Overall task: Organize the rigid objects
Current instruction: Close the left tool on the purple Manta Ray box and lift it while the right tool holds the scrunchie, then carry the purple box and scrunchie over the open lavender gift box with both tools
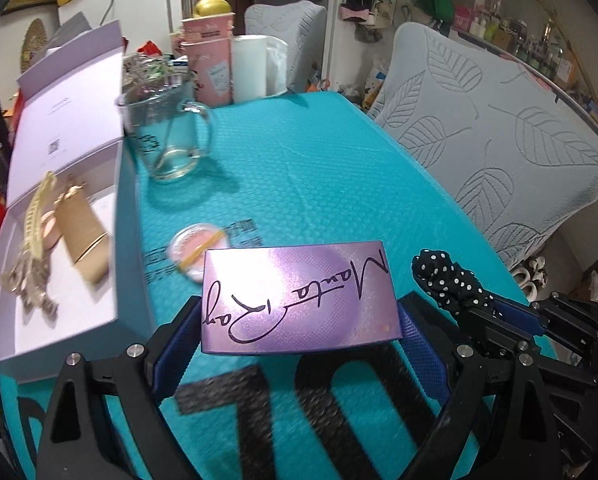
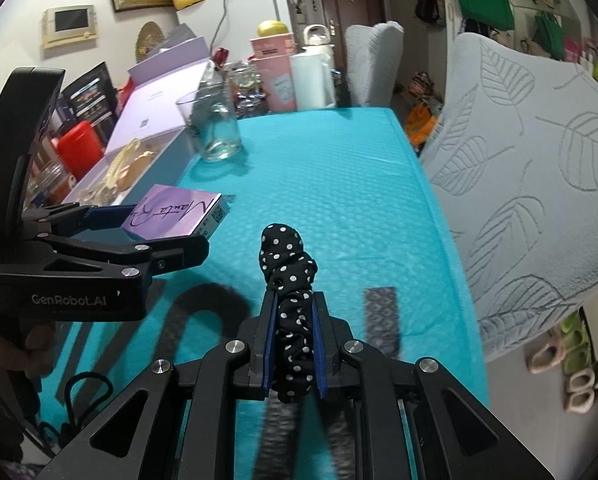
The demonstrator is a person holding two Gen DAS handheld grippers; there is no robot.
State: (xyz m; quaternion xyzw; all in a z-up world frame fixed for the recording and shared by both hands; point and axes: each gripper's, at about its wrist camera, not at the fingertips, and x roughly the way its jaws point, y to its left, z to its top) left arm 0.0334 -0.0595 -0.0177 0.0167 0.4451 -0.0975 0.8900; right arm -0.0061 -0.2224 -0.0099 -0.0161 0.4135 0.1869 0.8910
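Note:
My left gripper (image 1: 299, 334) is shut on a purple "Manta Ray" box (image 1: 299, 296) and holds it above the teal table mat (image 1: 319, 184); the box also shows in the right wrist view (image 2: 171, 216). My right gripper (image 2: 293, 320) is shut on a black polka-dot scrunchie (image 2: 289, 276), also seen at the right of the left wrist view (image 1: 447, 280). An open lilac storage box (image 1: 65, 292) at the left holds a cream hair claw (image 1: 39, 212), a tan box (image 1: 83, 236) and other small items. A round pink compact (image 1: 197, 250) lies on the mat beyond the purple box.
A glass mug (image 1: 171, 136) stands by the storage box's far end. A pink carton (image 1: 209, 64) and a paper roll (image 1: 251, 66) stand at the table's far edge. Chairs with leaf-pattern covers (image 1: 499, 152) line the right side. A small dark patterned strip (image 2: 381, 320) lies near my right gripper.

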